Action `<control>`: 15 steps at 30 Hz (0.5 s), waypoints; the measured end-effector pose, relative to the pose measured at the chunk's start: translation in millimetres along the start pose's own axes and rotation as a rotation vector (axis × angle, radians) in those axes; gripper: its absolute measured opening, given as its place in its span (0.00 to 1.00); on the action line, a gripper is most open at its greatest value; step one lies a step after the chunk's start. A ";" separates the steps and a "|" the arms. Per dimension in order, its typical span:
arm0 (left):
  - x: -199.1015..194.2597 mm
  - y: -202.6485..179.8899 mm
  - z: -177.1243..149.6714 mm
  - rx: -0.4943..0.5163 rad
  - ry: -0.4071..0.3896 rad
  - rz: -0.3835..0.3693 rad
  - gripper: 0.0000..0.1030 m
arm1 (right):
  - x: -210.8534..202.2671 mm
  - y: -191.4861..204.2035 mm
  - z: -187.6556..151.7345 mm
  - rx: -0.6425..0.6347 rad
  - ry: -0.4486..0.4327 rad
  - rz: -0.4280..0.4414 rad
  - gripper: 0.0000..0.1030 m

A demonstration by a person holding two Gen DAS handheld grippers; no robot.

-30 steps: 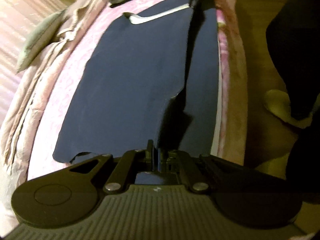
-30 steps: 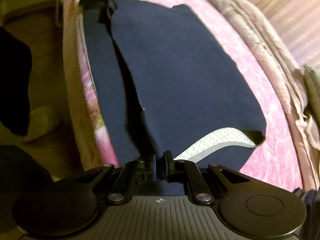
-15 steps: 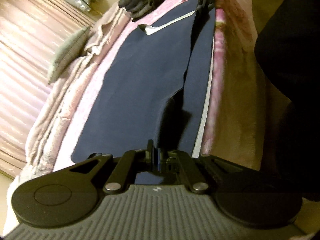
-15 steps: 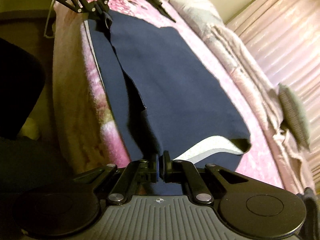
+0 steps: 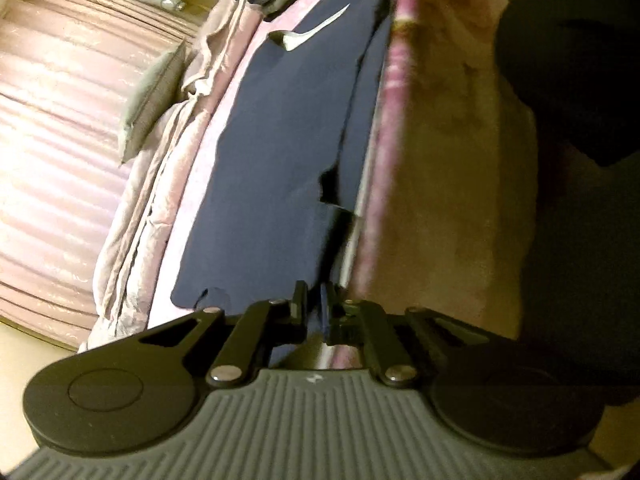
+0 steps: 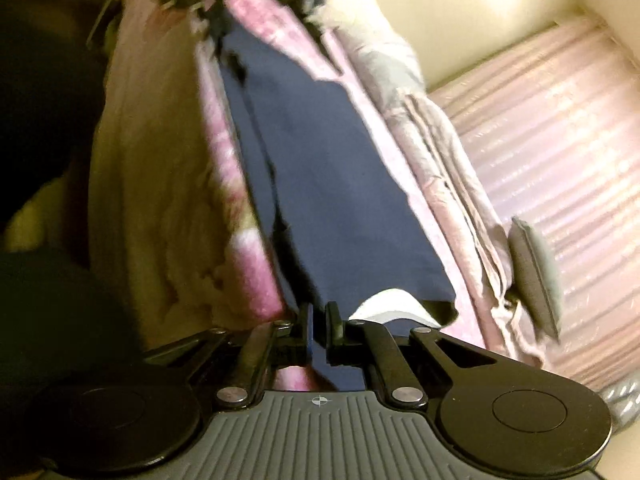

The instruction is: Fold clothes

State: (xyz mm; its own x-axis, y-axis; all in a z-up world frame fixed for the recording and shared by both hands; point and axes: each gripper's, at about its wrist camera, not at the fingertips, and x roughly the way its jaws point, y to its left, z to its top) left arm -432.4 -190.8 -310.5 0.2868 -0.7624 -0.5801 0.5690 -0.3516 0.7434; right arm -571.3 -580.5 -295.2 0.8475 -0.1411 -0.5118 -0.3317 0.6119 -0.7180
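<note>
Navy garment (image 5: 280, 152) lies flat along the bed's (image 5: 400, 184) pink edge, one long side folded over. Left gripper (image 5: 314, 304) and right gripper (image 6: 318, 320) each pinch navy fabric at opposite ends, jaws narrow.

The garment (image 5: 280, 152) is plain navy blue, with a white inner lining (image 6: 388, 304) showing at one end. The bed cover (image 6: 240, 184) beneath it is pink, mottled with darker magenta and white patches. A pale pink-beige quilt (image 5: 160, 184) lies along it, and a grey-green cushion (image 5: 154, 92) rests there. The curtain (image 5: 52, 128) is light pink with pleated stripes. Both claws, left claw (image 5: 314, 308) and right claw (image 6: 319, 322), are black.
</note>
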 end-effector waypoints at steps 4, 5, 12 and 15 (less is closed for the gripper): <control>-16.3 16.6 2.8 -0.148 0.002 -0.008 0.06 | -2.8 -20.7 8.6 0.235 -0.032 0.037 0.03; -17.7 22.8 5.0 -0.194 -0.002 -0.005 0.08 | 0.1 -28.0 12.0 0.324 -0.041 0.061 0.03; 25.2 61.7 18.8 -0.496 0.035 -0.040 0.18 | 43.3 -69.6 39.3 0.733 -0.049 0.142 0.03; 37.2 56.3 19.0 -0.476 0.057 -0.079 0.14 | 60.7 -72.4 36.0 0.835 0.049 0.206 0.04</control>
State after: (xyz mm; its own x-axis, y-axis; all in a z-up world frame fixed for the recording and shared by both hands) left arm -404.4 -249.4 -283.9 0.2626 -0.7075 -0.6561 0.8764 -0.1095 0.4689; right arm -480.9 -605.4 -257.2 0.7784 0.0140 -0.6276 -0.0472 0.9982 -0.0364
